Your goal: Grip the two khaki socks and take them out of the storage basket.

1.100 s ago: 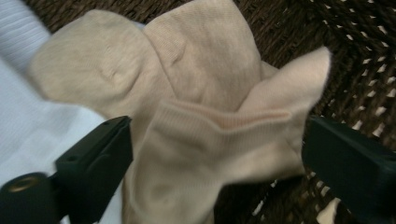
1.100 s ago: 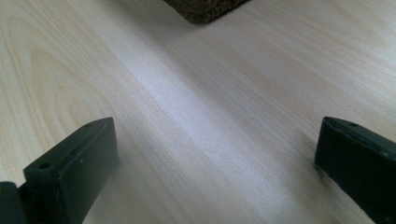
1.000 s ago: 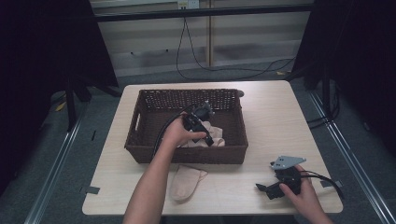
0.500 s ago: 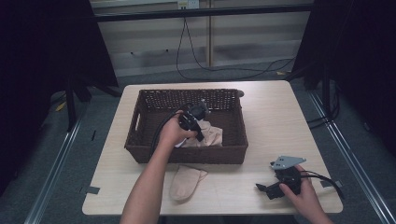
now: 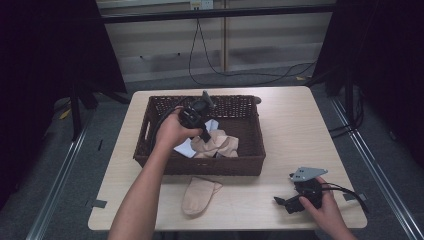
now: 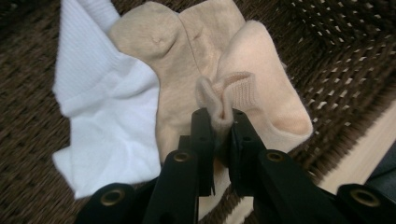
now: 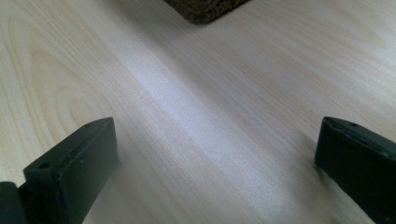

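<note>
My left gripper [image 5: 206,136] [image 6: 221,122] hangs over the brown wicker basket [image 5: 250,165], shut on the ribbed cuff of a beige sock [image 6: 243,93] [image 5: 220,145] and lifting it off the pile. Beside the beige sock, on the basket floor, lies a white sock [image 6: 102,116] [image 5: 186,147]. A second beige sock [image 5: 199,195] lies flat on the table in front of the basket. My right gripper [image 5: 281,203] [image 7: 215,154] rests low on the table at the front right, open, with bare wood between its jaws.
The basket stands mid-table, its corner [image 7: 205,9] at the top of the right gripper view. Bare light wood table [image 5: 300,130] stretches right of the basket. Cables [image 5: 225,75] run along the floor behind the table.
My left gripper has drawn back toward the basket's middle and risen a little, pulling the beige sock's cuff up with it. The right gripper has stayed put.
</note>
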The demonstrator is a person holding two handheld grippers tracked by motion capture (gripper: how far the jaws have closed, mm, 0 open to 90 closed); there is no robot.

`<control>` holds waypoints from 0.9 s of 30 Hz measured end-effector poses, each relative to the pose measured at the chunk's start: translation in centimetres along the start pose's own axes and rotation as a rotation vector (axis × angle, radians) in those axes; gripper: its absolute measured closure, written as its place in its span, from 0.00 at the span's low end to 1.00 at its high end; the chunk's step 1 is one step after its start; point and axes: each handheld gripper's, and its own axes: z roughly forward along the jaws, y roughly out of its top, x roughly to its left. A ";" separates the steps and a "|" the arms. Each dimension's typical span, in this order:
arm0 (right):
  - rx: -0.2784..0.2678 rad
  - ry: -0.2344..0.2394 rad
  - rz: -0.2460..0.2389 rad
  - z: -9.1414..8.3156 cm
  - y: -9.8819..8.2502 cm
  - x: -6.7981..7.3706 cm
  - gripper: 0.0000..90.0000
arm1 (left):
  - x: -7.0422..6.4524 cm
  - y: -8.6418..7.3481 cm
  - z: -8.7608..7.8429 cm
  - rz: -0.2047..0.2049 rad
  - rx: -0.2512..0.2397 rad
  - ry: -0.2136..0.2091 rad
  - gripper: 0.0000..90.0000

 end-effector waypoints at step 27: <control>0.001 -0.001 0.000 0.0 0.0 0.0 0.00 | -2.0 -1.8 -7.5 0.035 -0.053 -0.053 0.92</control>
